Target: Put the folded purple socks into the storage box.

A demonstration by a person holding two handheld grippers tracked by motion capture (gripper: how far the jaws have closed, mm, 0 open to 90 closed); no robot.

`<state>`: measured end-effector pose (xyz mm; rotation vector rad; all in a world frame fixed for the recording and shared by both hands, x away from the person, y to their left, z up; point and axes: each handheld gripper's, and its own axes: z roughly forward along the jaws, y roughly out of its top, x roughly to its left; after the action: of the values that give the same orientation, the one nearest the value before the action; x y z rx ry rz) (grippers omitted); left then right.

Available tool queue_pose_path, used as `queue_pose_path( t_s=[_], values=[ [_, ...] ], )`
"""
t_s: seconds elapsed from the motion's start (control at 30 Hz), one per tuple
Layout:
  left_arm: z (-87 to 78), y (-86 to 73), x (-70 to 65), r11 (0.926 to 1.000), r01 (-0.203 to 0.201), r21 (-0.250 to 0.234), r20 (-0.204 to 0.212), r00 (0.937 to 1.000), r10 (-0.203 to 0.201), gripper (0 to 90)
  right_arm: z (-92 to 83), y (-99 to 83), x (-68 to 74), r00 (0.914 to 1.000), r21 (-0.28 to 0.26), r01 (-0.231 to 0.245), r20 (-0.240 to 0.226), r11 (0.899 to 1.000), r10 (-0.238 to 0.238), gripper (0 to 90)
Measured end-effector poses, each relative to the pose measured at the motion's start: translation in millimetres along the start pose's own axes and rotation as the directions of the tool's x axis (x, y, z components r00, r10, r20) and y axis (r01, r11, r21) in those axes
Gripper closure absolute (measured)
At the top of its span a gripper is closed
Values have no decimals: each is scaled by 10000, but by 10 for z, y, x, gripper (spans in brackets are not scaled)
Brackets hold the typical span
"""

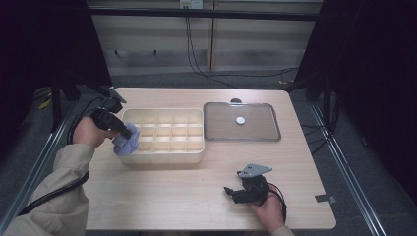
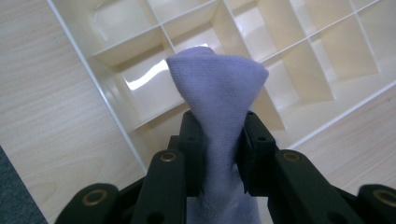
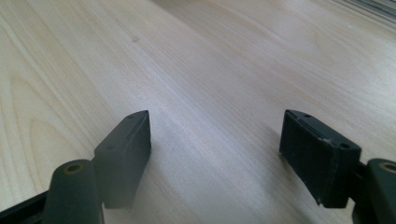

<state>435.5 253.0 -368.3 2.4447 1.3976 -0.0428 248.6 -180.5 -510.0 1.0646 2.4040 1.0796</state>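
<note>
A lavender folded cloth (image 2: 219, 107) is pinched between the black jaws of my left gripper (image 2: 218, 128). In the high view that left gripper (image 1: 127, 133) hangs over the left end of a cream divided organiser box (image 1: 169, 156), with the cloth (image 1: 126, 145) drooping at the box's near-left corner. The box's small compartments (image 2: 149, 79) lie right under the cloth and look bare. My right gripper (image 1: 230, 191) rests low on the wooden table near the front edge, its jaws wide apart; in the right gripper view the gripper (image 3: 215, 135) has nothing but bare wood between its fingers.
A clear rectangular lid (image 1: 241, 121) with a white round sticker lies flat to the right of the box. The wooden table (image 1: 162, 191) has free room in front of the box. Dark curtains and a metal frame flank both sides; cables trail behind.
</note>
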Motion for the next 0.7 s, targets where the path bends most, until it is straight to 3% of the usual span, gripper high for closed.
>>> queue_pose_path(
  t_s=[0.17, 0.7],
  values=[
    [84, -15, 38, 9999, -44, 154, -380, 9993, 50, 736, 0, 0, 0, 10000, -1, 3, 0, 10000, -3, 246],
    [302, -37, 75, 9977, -95, 666, -632, 9979, 137, 740, 0, 0, 0, 10000, -1, 5, 1, 10000, -5, 246]
  ],
)
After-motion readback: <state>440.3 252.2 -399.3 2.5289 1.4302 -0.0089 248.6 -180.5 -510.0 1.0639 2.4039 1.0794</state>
